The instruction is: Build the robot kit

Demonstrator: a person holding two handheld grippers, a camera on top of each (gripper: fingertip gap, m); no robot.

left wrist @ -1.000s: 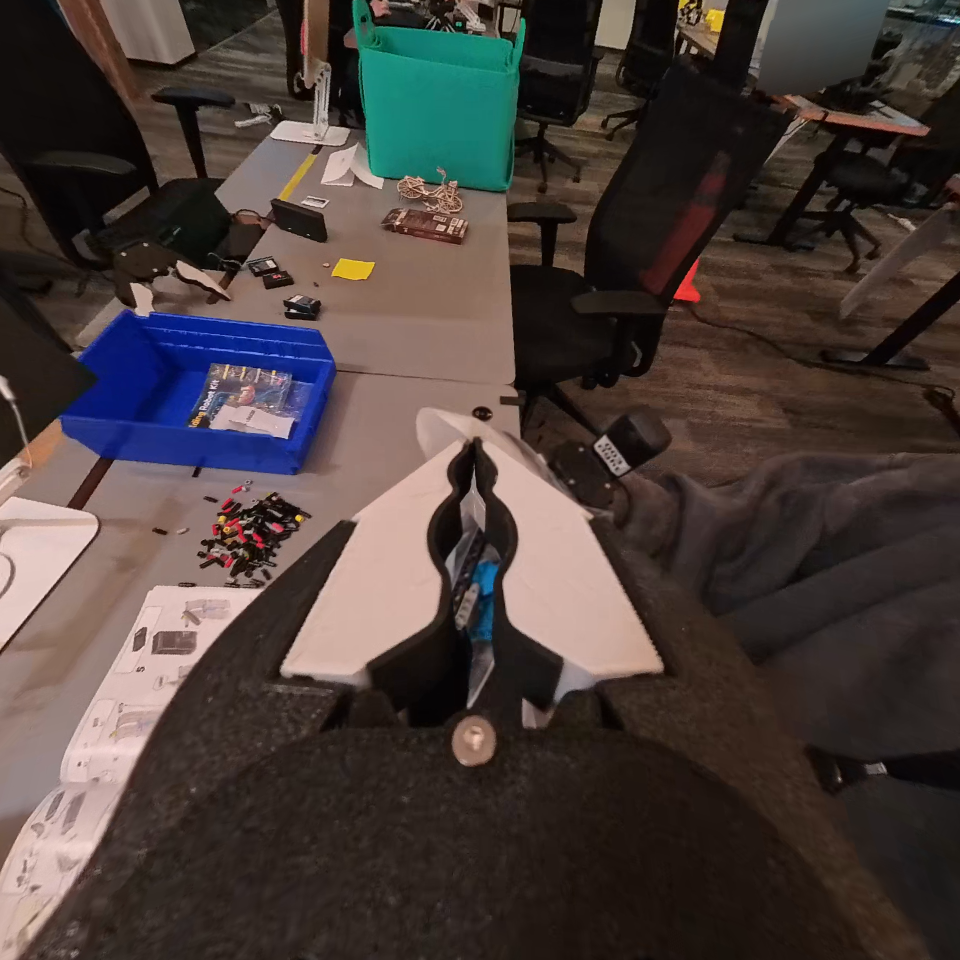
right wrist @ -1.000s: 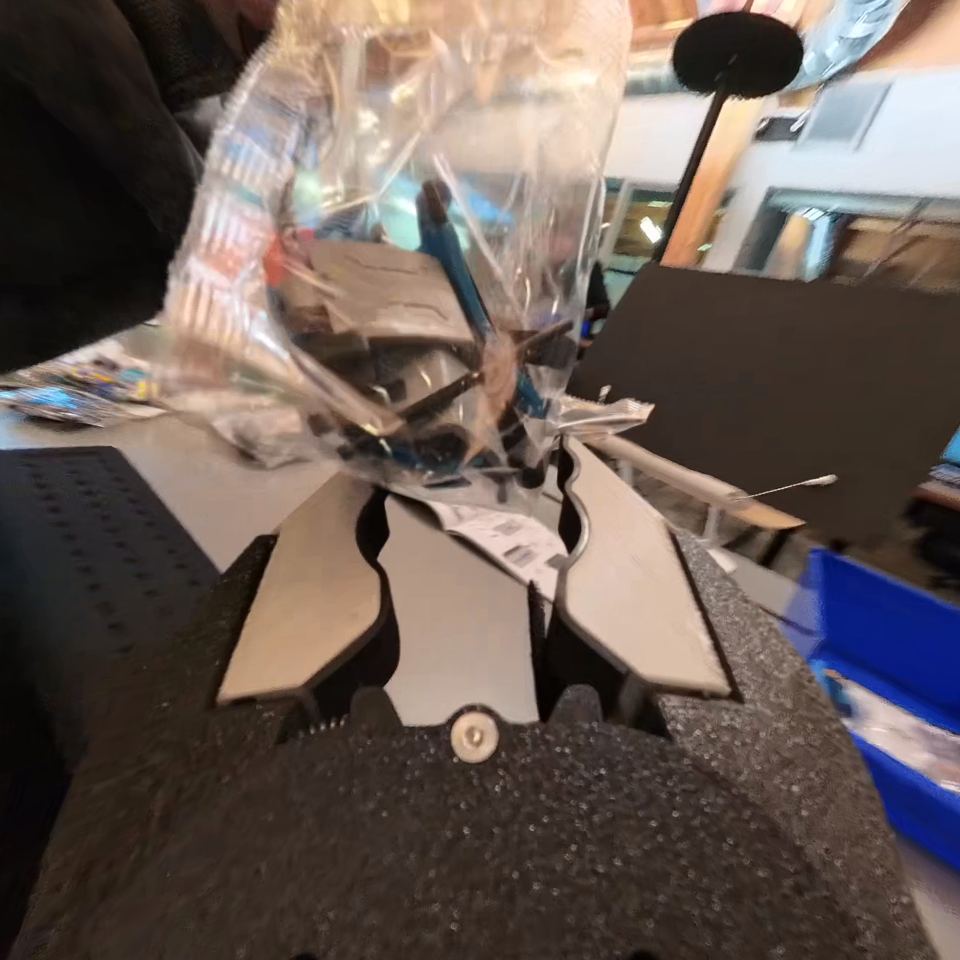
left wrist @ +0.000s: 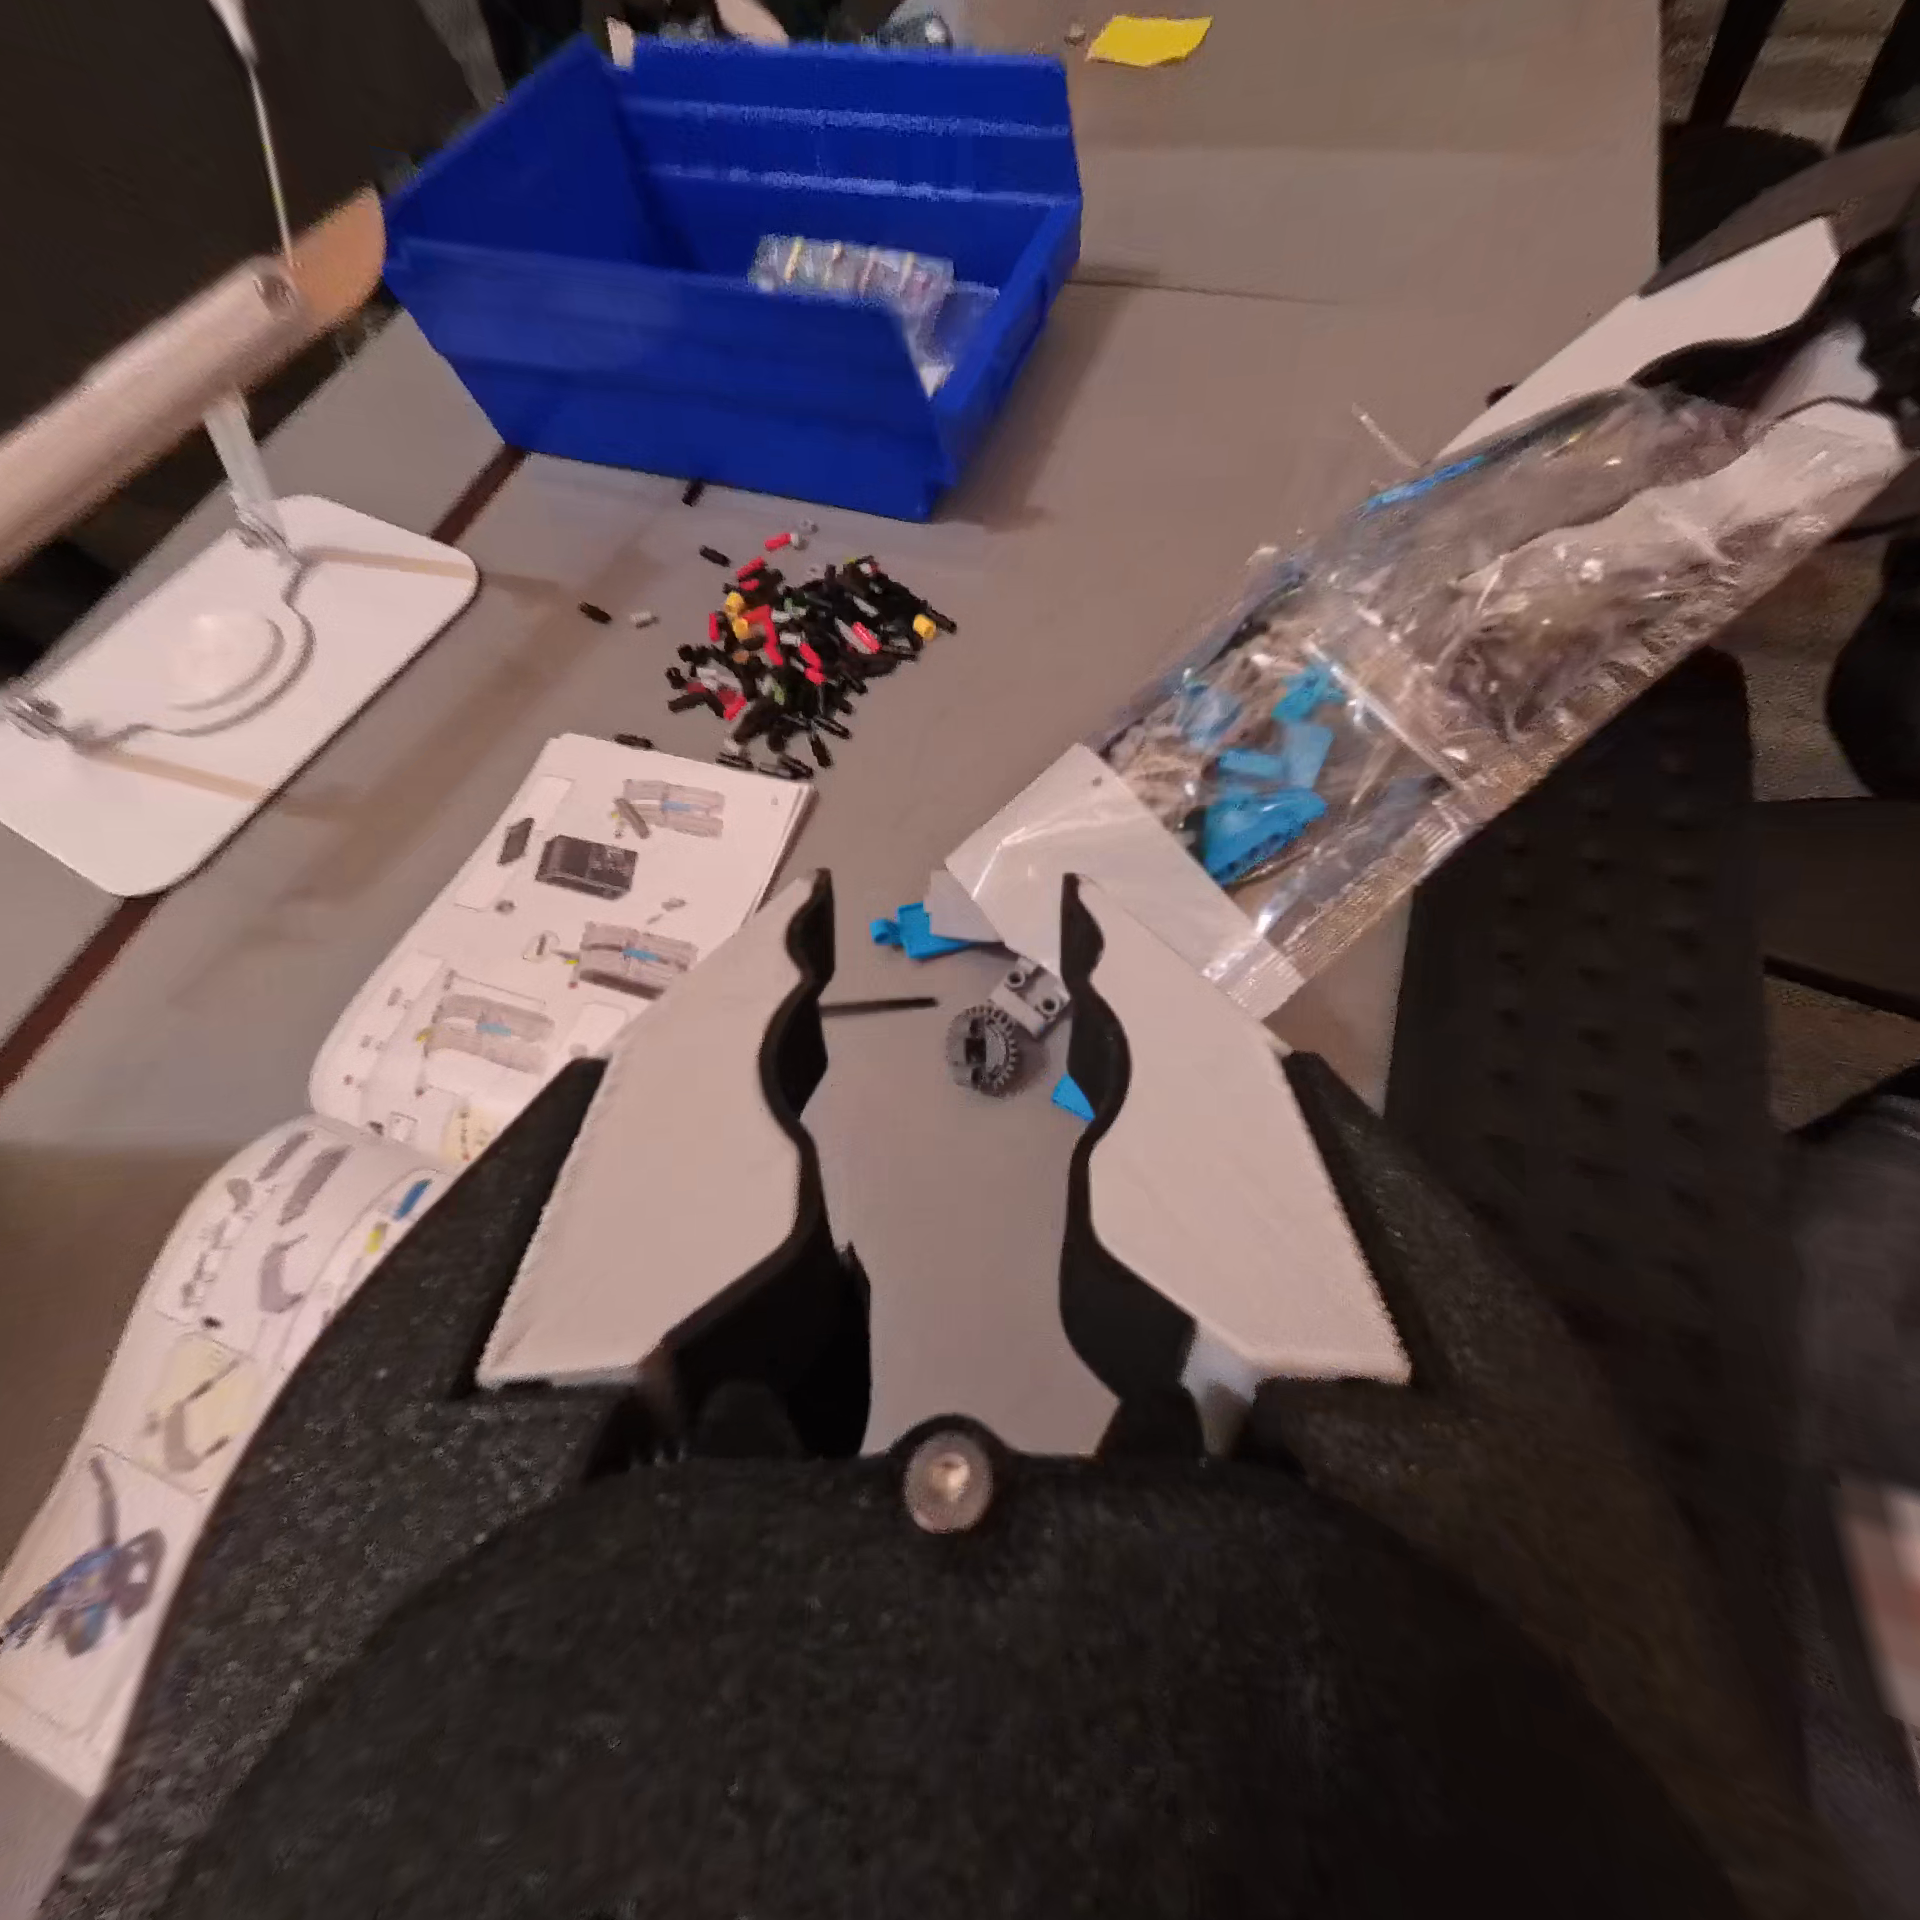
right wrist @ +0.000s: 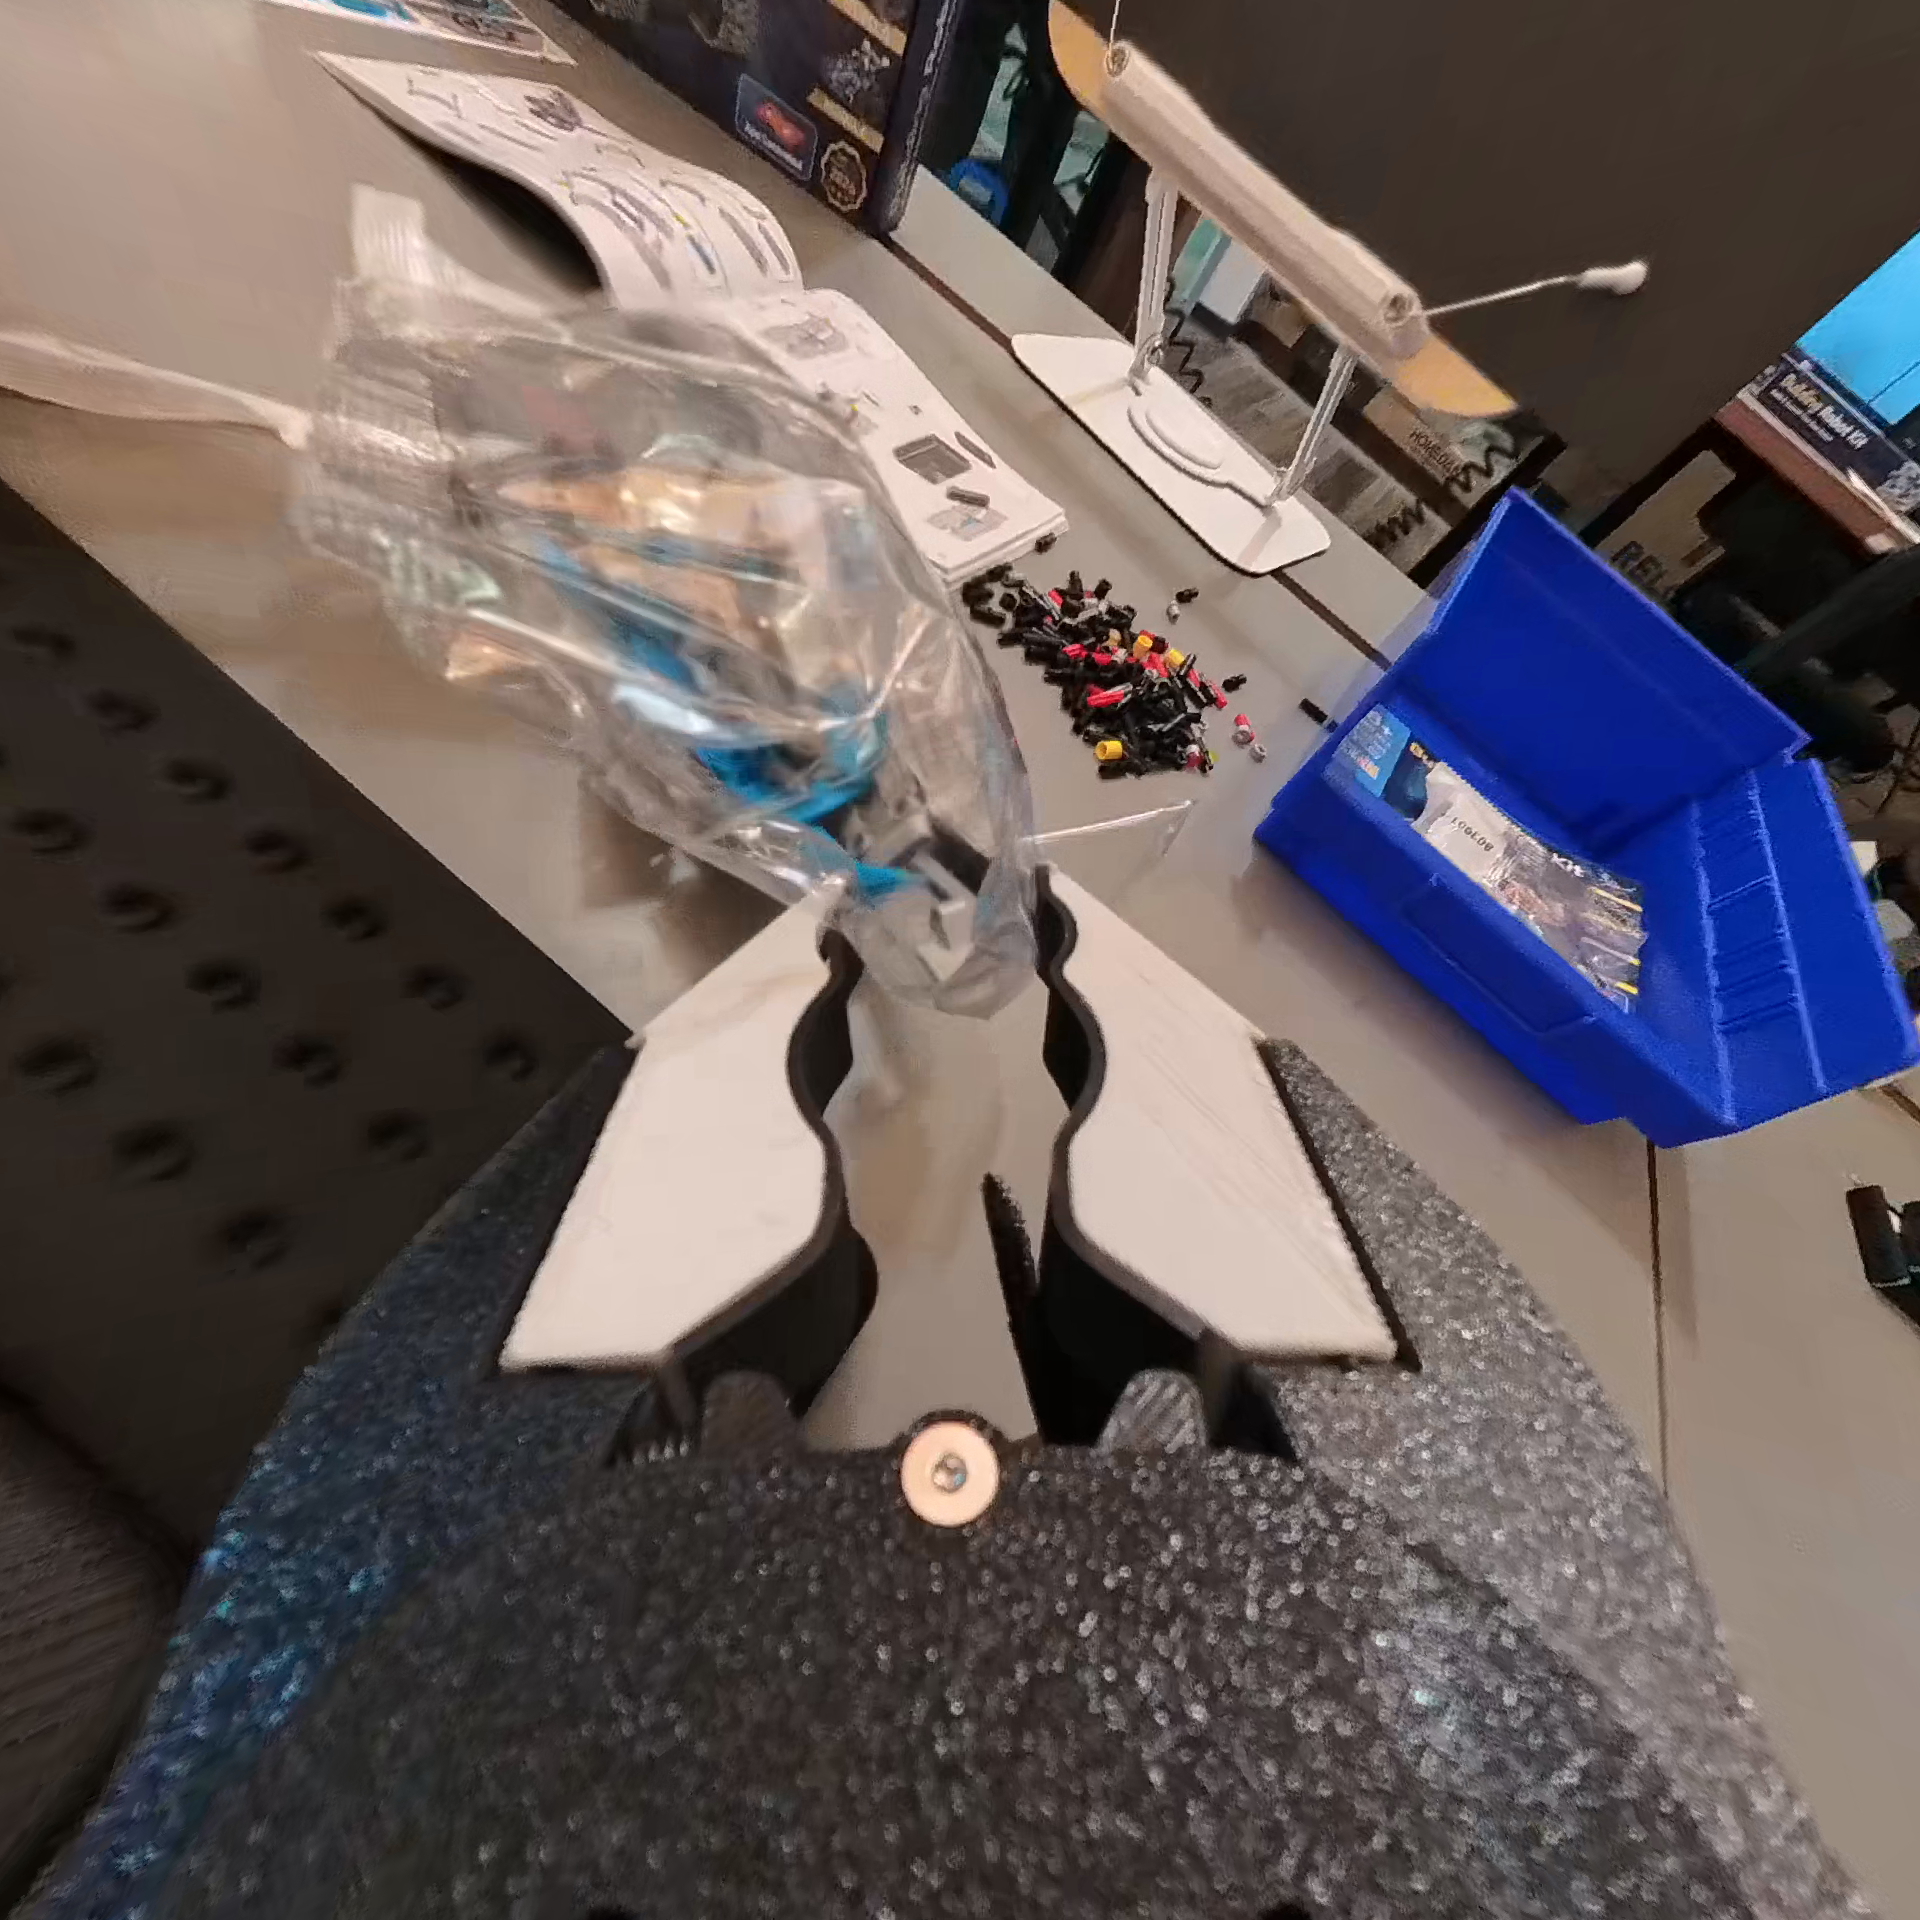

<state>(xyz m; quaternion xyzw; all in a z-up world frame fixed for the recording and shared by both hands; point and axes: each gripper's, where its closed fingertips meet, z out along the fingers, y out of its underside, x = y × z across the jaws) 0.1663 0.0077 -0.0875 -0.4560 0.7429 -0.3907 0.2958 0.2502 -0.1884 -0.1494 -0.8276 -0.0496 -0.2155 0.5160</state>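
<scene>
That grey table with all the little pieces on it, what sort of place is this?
Probably a hobby or workshop desk in an office. The grey table carries an open instruction booklet, a pile of small building-kit pieces, a blue storage bin and a white desk lamp.

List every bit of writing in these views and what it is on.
I give no wording, only what bears it.
Dark box: lettering and badges.
Packet in the blue bin: printed label.
Dark sign, far right: lettering.
Instruction booklet: print too small to read.
White label on the clear bag: nothing legible.
</scene>
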